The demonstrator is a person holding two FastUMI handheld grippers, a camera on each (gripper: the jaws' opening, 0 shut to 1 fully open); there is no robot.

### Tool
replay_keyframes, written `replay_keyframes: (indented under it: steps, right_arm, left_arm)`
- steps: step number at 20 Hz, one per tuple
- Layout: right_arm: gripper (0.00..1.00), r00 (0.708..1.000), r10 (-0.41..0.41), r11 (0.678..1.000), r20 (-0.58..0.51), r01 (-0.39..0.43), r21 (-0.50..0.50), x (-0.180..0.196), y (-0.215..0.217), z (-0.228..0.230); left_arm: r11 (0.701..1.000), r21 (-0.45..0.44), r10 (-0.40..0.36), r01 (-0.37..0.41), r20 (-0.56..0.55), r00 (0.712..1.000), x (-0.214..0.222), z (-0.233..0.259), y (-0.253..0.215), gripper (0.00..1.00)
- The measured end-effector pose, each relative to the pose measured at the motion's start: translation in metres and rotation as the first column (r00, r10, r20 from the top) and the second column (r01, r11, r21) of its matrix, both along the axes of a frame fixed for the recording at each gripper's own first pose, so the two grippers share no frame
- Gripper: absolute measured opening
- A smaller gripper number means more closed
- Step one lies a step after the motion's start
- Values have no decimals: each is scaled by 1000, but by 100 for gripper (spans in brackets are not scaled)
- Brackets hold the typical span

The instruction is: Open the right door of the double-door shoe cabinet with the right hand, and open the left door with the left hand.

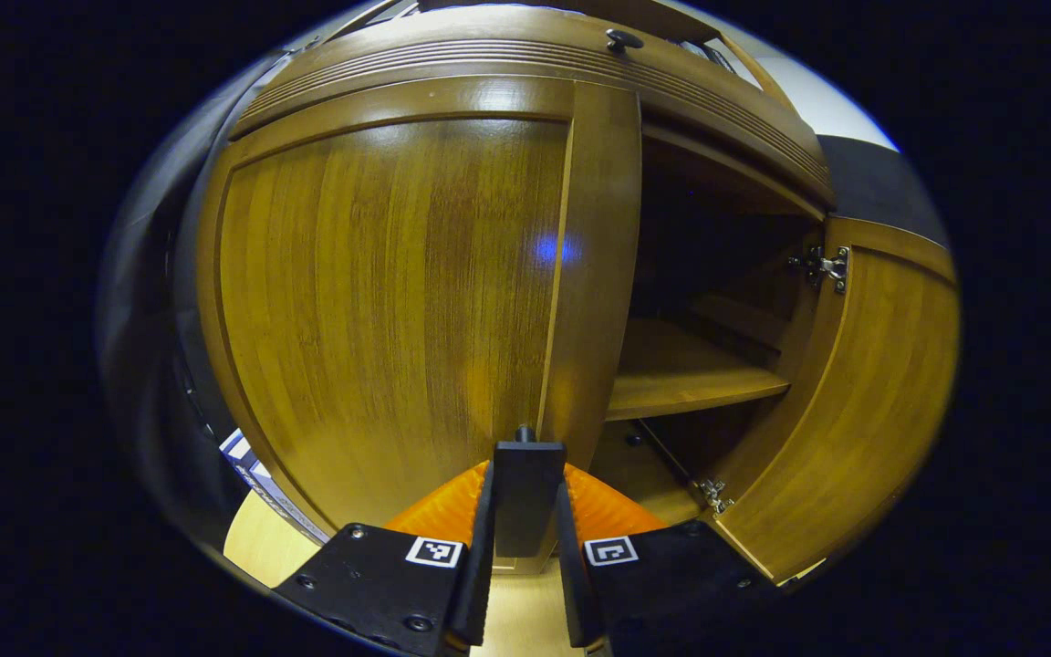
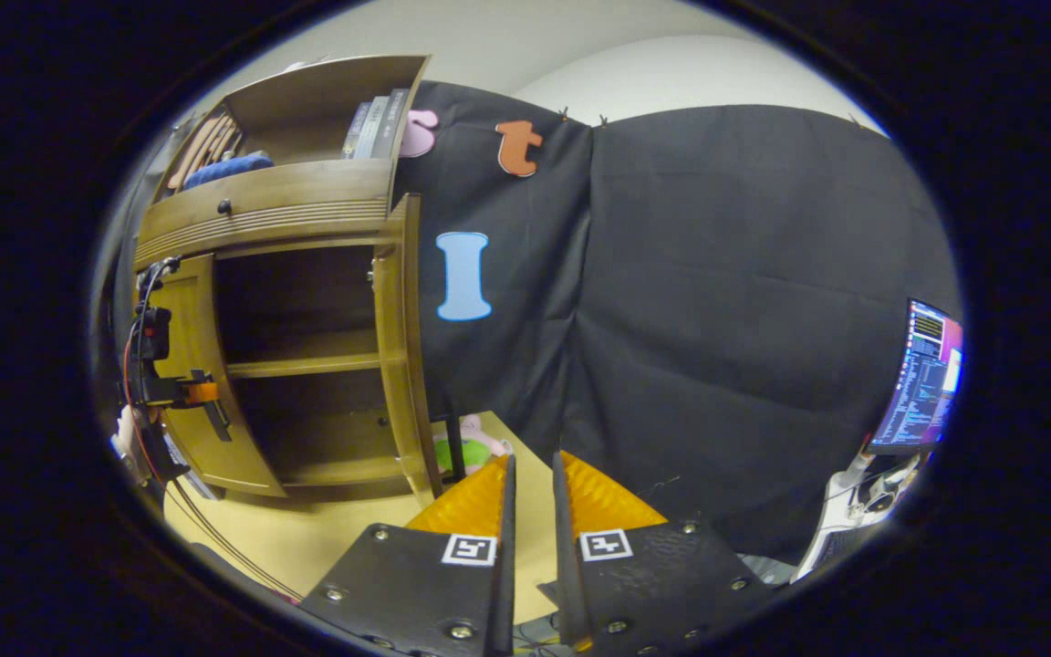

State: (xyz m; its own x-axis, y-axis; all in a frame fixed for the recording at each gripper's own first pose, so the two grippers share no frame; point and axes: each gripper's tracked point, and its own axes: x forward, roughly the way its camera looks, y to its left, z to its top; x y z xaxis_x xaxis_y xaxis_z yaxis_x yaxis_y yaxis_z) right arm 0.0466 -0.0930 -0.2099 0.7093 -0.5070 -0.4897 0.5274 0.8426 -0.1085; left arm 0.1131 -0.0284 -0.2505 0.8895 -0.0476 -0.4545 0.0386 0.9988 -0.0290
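Warm indoor light falls from above. In the left gripper view, the glossy brown wooden left door [image 1: 379,310] of the shoe cabinet carries a pale sheen along its top rail and a small blue glare spot on its inner edge. The cabinet's interior above the wooden shelf [image 1: 671,370] sinks into deep shadow. Fisheye distortion bows every straight edge, most strongly toward the rim. In the right gripper view, the lit computer monitor [image 2: 922,379] glows bright and slightly smeared at the edge, while the cabinet's open interior is dim. Focus is fairly crisp at centre.
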Motion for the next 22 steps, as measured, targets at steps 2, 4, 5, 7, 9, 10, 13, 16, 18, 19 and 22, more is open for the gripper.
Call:
replay_keyframes:
  steps: [2,4,5,7,9,10,13,16,18,19,22]
  right_arm:
    - [19,1000,26,1000,-4,-26,11,4,4,0]
    - [19,998,56,998,-3,-56,20,9,8,0]
    - [19,997,73,997,-2,-73,23,11,12,-1]
    - [19,994,107,994,-3,-107,29,16,16,-1]
    - [19,990,144,989,-6,-144,36,21,23,-1]
    - [19,987,163,986,-9,-162,40,23,27,-3]
    - [19,975,220,974,-22,-219,53,27,36,-6]
    - [19,962,271,961,-27,-269,64,34,46,-10]
    - [19,953,303,951,-22,-300,74,39,52,-14]
    - [19,948,319,945,-20,-316,80,43,55,-16]
    - [19,930,368,926,-13,-365,93,54,64,-20]
  left_arm:
    - [1000,-6,3,-3,2,1000,-10,3,2,33]
    - [1000,-10,4,-4,5,1000,-21,5,3,34]
    - [1000,-11,5,-5,7,1000,-26,6,5,34]
    - [1000,-14,11,-11,9,1000,-36,9,8,34]
    - [999,-25,25,-25,12,1000,-46,11,11,34]
    - [999,-31,32,-32,14,999,-51,12,13,34]
    - [998,-44,51,-51,16,999,-65,15,18,34]
    - [996,-54,72,-72,16,997,-78,19,24,34]
    - [994,-62,88,-87,14,996,-86,21,28,34]
    - [993,-65,95,-94,14,995,-90,21,30,34]
    - [991,-70,111,-110,12,994,-100,24,36,34]
